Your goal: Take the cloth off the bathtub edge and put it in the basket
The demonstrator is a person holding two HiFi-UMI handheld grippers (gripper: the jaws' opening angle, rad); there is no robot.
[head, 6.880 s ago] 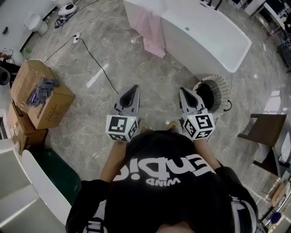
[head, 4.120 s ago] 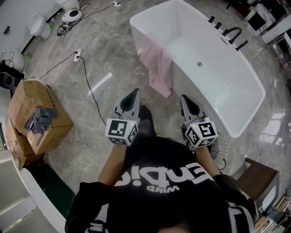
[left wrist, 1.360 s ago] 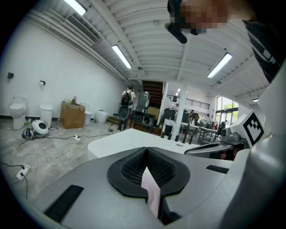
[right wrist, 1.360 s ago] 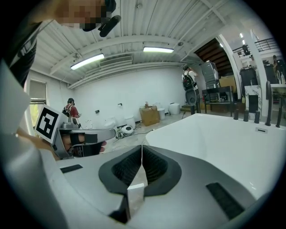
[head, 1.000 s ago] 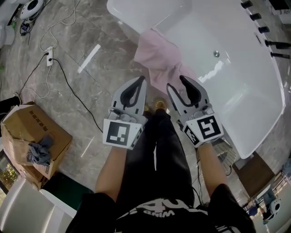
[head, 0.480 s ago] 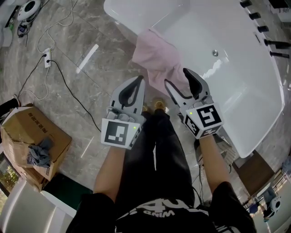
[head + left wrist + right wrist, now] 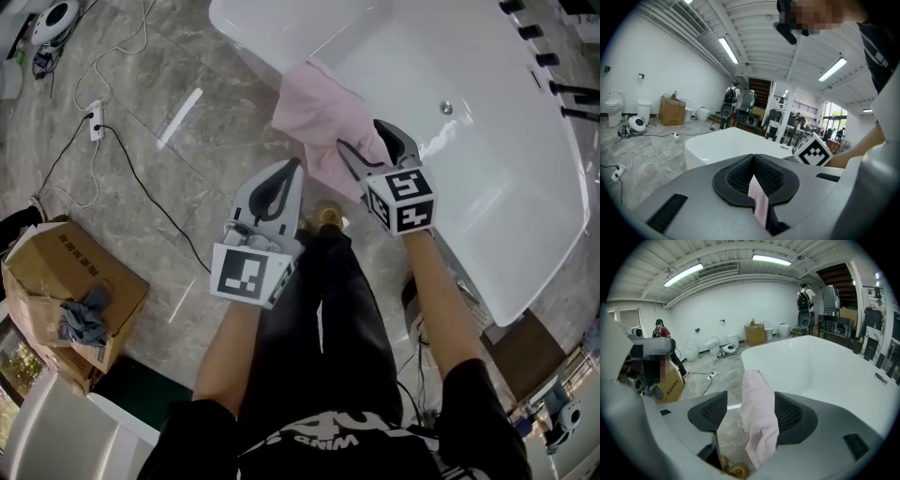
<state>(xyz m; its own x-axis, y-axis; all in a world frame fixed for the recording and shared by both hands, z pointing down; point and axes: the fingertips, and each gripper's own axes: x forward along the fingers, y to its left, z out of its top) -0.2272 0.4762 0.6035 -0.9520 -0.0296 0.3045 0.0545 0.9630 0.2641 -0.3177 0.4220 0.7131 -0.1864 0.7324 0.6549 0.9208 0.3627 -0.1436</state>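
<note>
A pink cloth (image 7: 314,103) hangs over the near edge of the white bathtub (image 7: 487,187). My right gripper (image 7: 364,141) reaches into the cloth's lower part. Its jaws are opening. In the right gripper view the cloth (image 7: 759,413) hangs between the two pads, not pinched, with the tub (image 7: 801,366) behind it. My left gripper (image 7: 292,169) is shut and empty, held just short of the tub above the floor. A sliver of pink (image 7: 758,201) shows past its closed jaws (image 7: 753,159). The wire basket (image 7: 467,300) peeks out beside my right forearm.
A cardboard box (image 7: 66,291) with a grey rag (image 7: 82,319) stands on the marble floor at the left. Cables (image 7: 122,141) run across the floor. Black taps (image 7: 553,84) sit on the tub's far rim. My own shoes (image 7: 325,217) are at the tub's foot.
I walked up to the tub. Over the last second the right gripper moved forward onto the cloth and its jaws spread apart. The left gripper hardly moved.
</note>
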